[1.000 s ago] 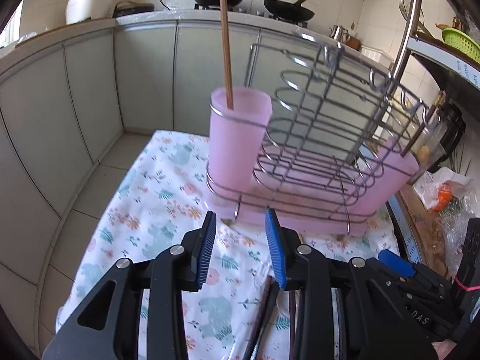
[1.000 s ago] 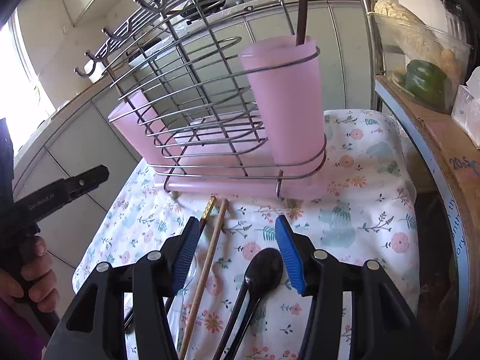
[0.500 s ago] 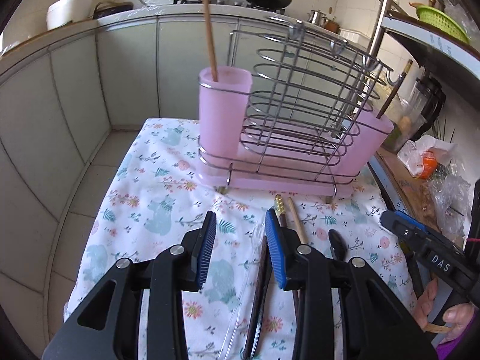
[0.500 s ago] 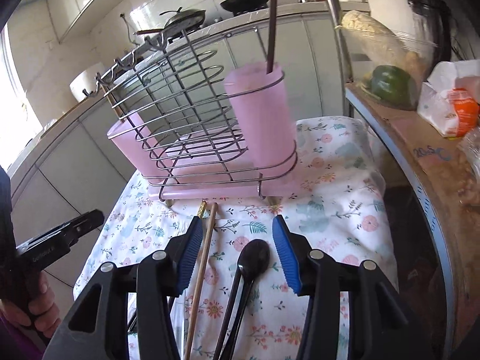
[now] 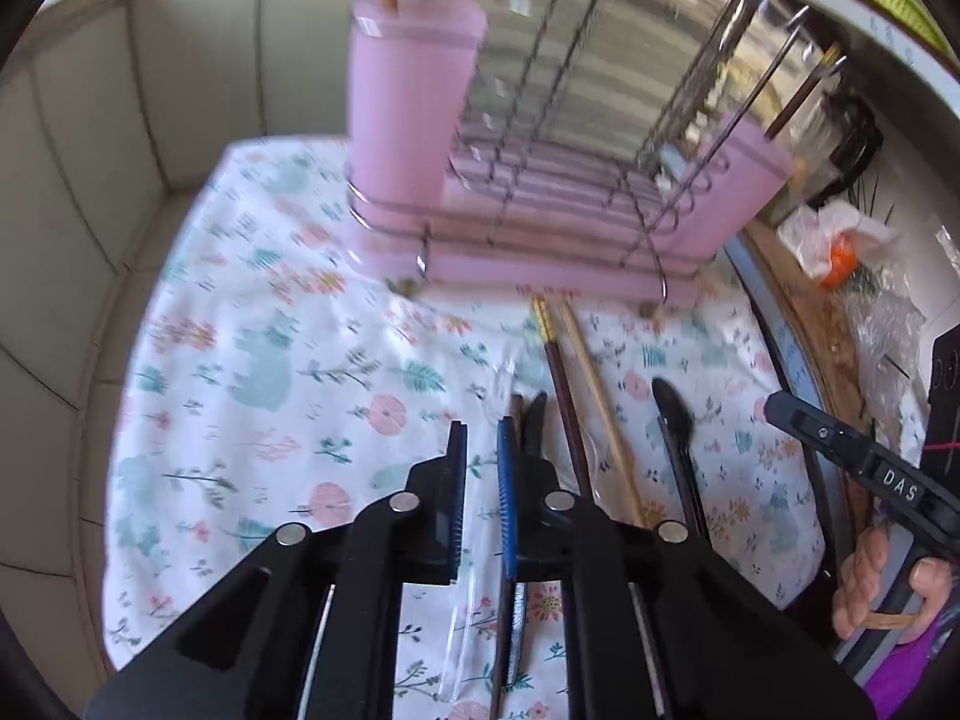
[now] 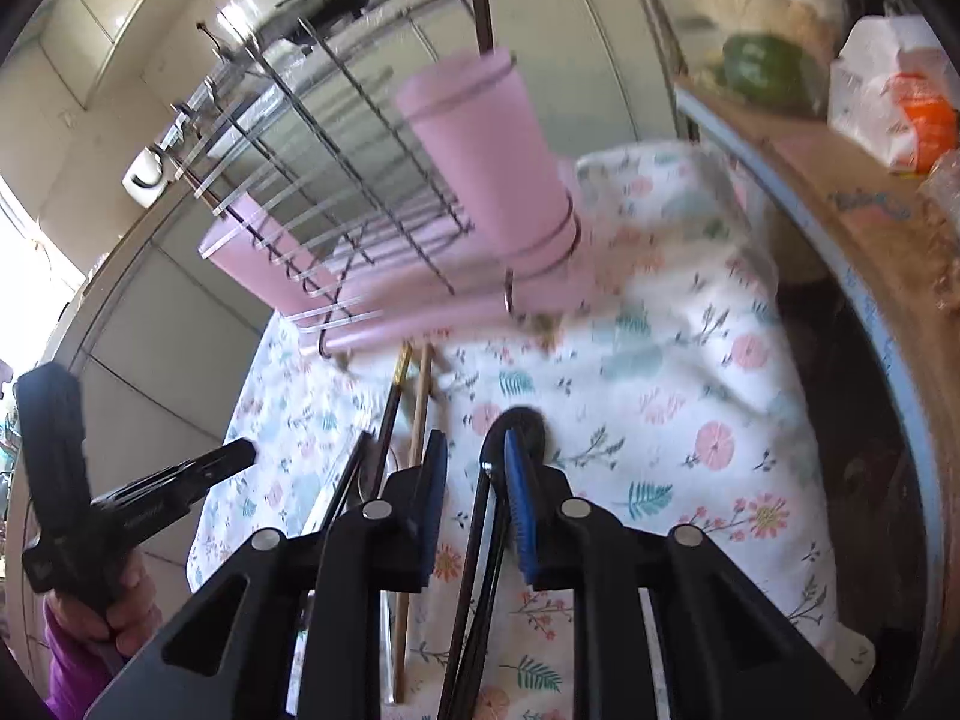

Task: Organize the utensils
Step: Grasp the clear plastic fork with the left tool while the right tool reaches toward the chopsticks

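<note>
A wire dish rack with a pink cup at each end stands on the floral cloth; one brown chopstick stands in the near cup. Loose utensils lie on the cloth: a dark chopstick, a wooden chopstick, a black spoon, a black utensil and a clear one. My left gripper hangs low over the clear utensil, jaws narrowly apart, empty. My right gripper is narrowly open above the black spoon, beside the chopsticks.
A shelf on the right holds a white and orange bag and a green pepper. Cabinet fronts stand behind the cloth-covered table. The right gripper's body shows at the left view's right edge.
Both grippers have dropped toward the utensils on the cloth and tilted. Both pairs of jaws have narrowed from wide open to a small gap.
</note>
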Demonstrator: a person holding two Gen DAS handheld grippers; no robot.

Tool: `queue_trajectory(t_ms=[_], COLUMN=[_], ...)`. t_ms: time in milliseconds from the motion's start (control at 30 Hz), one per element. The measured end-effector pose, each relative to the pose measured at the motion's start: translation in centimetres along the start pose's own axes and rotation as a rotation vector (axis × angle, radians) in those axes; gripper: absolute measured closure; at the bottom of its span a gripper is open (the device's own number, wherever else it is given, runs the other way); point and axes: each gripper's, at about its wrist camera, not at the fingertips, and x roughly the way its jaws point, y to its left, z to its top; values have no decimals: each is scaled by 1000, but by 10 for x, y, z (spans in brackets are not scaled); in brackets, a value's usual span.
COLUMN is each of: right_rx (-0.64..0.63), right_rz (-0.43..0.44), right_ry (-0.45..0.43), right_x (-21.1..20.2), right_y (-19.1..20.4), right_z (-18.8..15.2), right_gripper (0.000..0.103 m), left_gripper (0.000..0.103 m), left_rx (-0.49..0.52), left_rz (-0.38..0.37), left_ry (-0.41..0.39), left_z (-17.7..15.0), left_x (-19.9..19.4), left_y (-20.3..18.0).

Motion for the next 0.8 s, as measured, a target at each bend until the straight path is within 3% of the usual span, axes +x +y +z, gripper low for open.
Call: queue_trajectory(t_ms=[333,600,733,800], right_rx=[10,40,17,11], right_rz=[4,7,17,18], right_ry=[40,37,43,44], right_x=[22,25,26,27], right_y=[-4,-15,-8,-6], right_z=[6,14,14,14], right_gripper=[86,85,85,85], left_gripper=[94,94,94,94], left_rx=[42,54,29,50], left_rz=[19,24,-29,-17], left_ry=[179,180,231,232], left_z=[15,18,17,14], left_x=[57,66,74,77], left_y=[1,-3,-6,-8])
